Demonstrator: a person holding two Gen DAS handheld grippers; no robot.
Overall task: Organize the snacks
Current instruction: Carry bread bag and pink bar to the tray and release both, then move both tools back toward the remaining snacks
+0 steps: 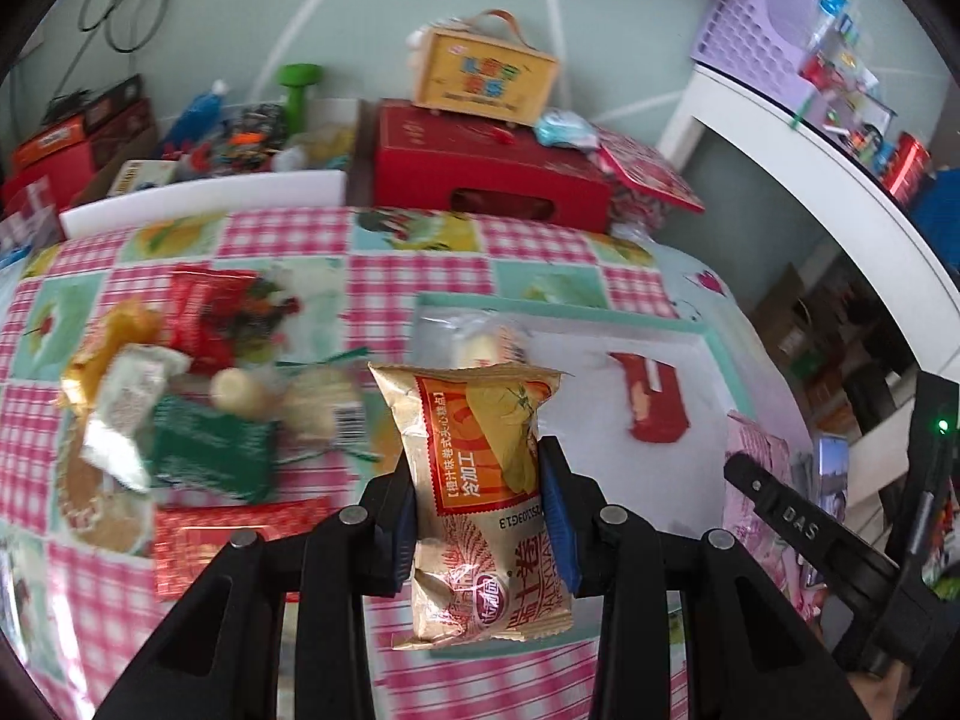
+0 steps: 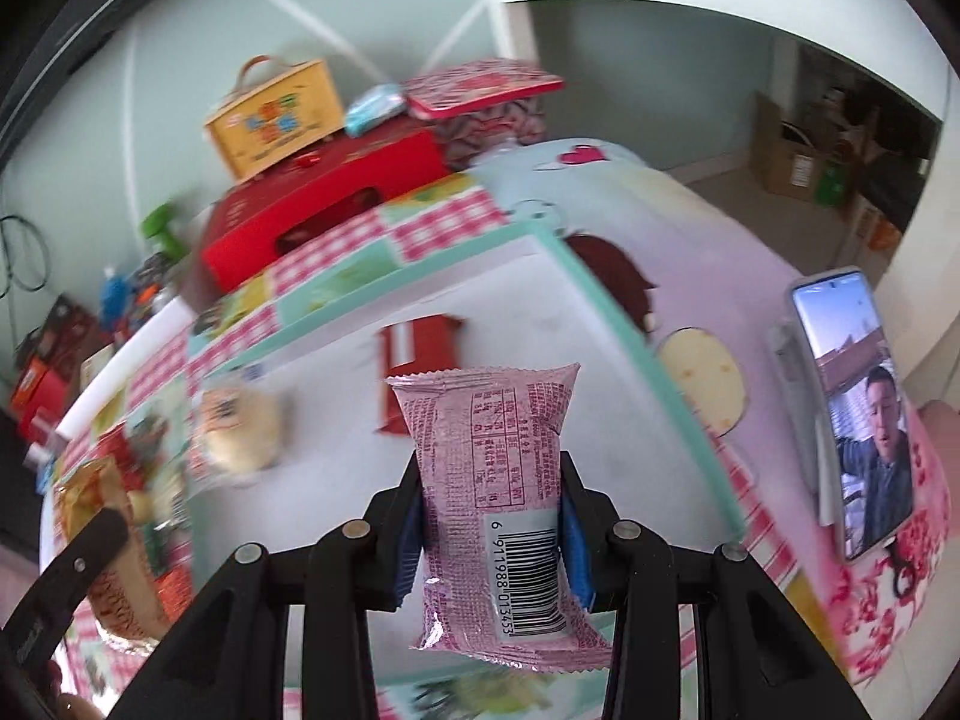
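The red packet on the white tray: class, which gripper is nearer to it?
Right, probably. The right gripper hovers just short of the red packet; the left gripper sits farther back, left of it.

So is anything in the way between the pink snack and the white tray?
Nothing visible blocks it. The right gripper holds the pink packet above the white tray. A red packet and a pale bun packet already lie there, with bare space beside them.

My pink packet (image 2: 501, 516) reads barcode 6911988013453; my gold packet (image 1: 480, 498) reads 冷加工; my right claw's arm (image 1: 798, 516) reads DAS.
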